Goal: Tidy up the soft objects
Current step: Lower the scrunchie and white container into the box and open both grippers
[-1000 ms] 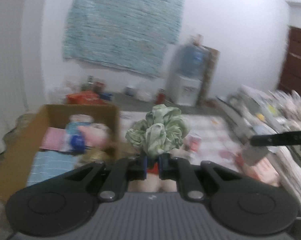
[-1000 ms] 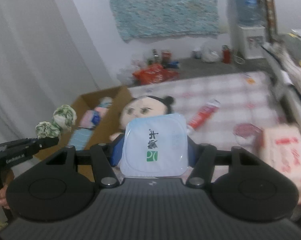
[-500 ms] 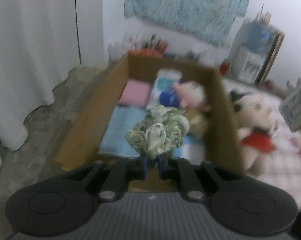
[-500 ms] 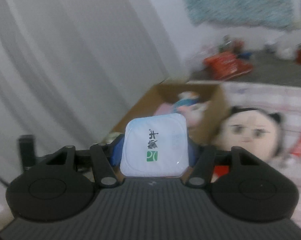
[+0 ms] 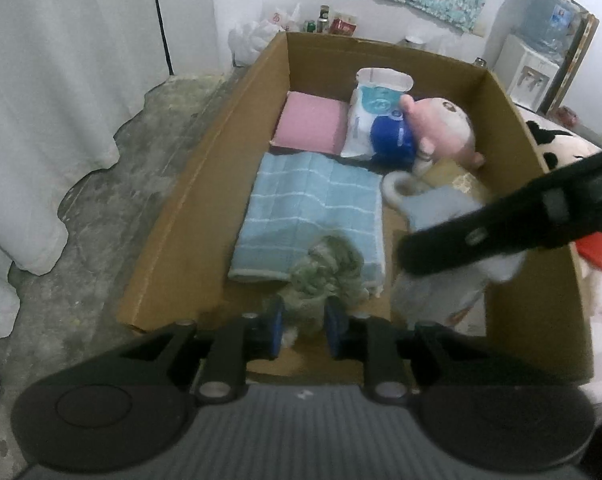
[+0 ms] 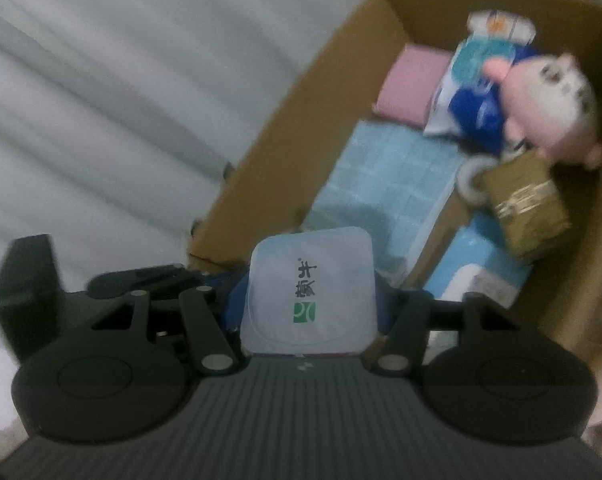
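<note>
**Two soft items going into the box at once**

Nearest in my left view, the left gripper [image 5: 301, 330] is letting its jaws part around the green scrunchie [image 5: 327, 270]. The pads are narrowly apart and the blurred scrunchie is slipping out between them, just above the near edge of the blue towel [image 5: 313, 208] on the floor of the box [image 5: 189, 184].

On my right side, the right gripper [image 6: 311, 304] is clamping a white pack [image 6: 311, 292] at a middling width, and I am holding it above the near left corner of the box. In the left view that gripper is crossing over the right half of the box.

Further in, the pink cloth [image 5: 311, 124], the tissue pack [image 5: 371, 120] and the pink plush [image 5: 441, 128] are filling the far end.

What I am worrying about: both grippers are crowding the same box, so I judge that the right one could knock the left one, or the scrunchie, as it drops. The scrunchie could also bounce off the towel and roll into the bare near corner. The white pack is sitting loosely framed, and a quick swing could tip it out short of the box.

Against a second ago, the left jaws were pinched tight on the scrunchie with the box off to the left; now I am looking straight down into it. The right view was facing the doll on the bedding and is now over the box.
</note>
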Motion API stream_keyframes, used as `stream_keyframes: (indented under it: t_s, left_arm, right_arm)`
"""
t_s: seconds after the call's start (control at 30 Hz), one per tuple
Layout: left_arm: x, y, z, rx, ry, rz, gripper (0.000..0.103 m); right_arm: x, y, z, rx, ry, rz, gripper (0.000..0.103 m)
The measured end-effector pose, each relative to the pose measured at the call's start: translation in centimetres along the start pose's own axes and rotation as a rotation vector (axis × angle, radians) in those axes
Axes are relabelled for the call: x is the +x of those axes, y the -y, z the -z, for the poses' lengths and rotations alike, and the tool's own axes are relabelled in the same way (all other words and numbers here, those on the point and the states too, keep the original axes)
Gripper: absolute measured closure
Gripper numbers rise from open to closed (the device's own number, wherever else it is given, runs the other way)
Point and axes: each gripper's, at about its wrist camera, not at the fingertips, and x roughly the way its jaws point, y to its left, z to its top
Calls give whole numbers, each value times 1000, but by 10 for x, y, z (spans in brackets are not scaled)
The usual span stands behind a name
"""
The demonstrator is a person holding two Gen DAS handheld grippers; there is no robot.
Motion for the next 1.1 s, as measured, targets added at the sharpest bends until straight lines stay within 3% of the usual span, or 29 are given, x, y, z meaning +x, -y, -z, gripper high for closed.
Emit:
stream_keyframes:
  t_s: [0.23, 0.47, 0.63, 0.9, 1.1]
  left_arm:
    - [-7, -9, 1, -26, 30, 10, 70]
    - [-26, -14, 4, -31, 105, 6, 50]
    - [-27, -15, 5, -36, 103, 8, 45]
    - [-34, -16, 8, -57, 126, 7, 34]
    - [-57, -14, 10, -93, 188, 15, 26]
  right_arm:
    - [35, 7, -1, 14, -102, 44, 44]
    - [58, 10, 1, -12, -146, 80, 42]
    - [69, 12, 2, -10, -182, 112, 38]
    - [37, 10, 2, 3, -128, 110, 36]
    - [-23, 2, 13, -24, -14, 85, 32]
